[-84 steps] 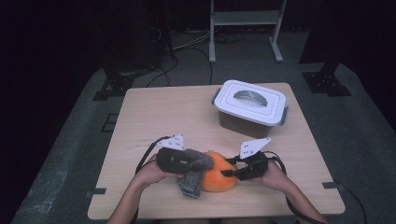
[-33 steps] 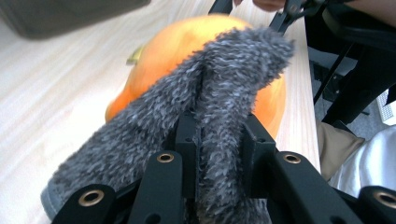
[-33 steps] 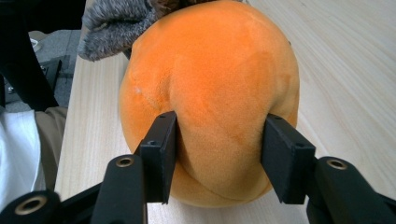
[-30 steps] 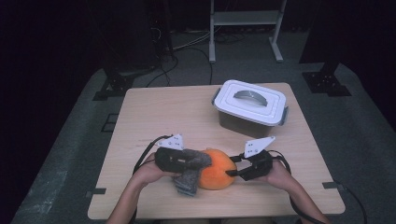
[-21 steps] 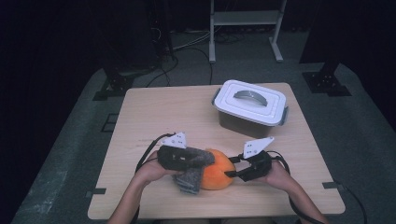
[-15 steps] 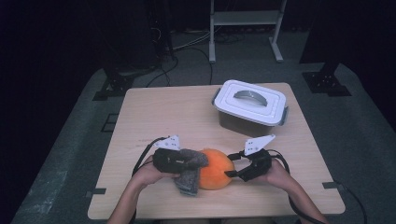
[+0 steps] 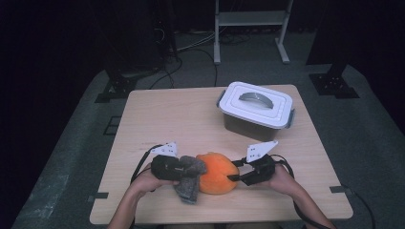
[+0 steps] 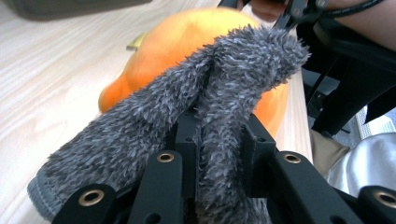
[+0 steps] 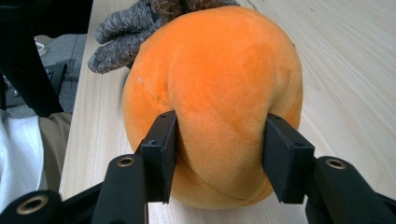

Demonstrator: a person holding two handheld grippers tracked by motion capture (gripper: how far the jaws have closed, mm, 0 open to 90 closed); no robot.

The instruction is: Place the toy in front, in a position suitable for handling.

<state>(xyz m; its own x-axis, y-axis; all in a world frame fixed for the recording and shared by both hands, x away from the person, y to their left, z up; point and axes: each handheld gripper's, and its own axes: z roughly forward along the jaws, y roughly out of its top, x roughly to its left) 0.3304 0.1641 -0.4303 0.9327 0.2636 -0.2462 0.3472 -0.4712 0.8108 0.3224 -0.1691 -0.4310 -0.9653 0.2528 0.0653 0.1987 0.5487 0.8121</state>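
An orange plush ball [image 7: 217, 172] lies near the table's front edge. A fuzzy grey cloth [image 7: 190, 179] drapes against its left side and hangs down to the tabletop. My left gripper [image 7: 184, 168] is shut on a fold of this cloth [image 8: 210, 107], with the plush [image 8: 187, 32] just behind it. My right gripper [image 7: 234, 176] comes in from the right. Its jaws have just been closing, and the pads now dent the plush [image 9: 215, 84] on both sides. The cloth [image 9: 126, 28] shows beyond the plush in the right gripper view.
A white lidded box [image 7: 257, 107] with a grey handle stands at the back right of the wooden table [image 7: 181, 119]. A person's forearms come in from the front edge. A metal stand [image 7: 250, 19] and cables lie on the floor beyond the table.
The left gripper has sunk a little with the cloth against the plush. The right gripper's jaws opened wider and then closed on the plush again.
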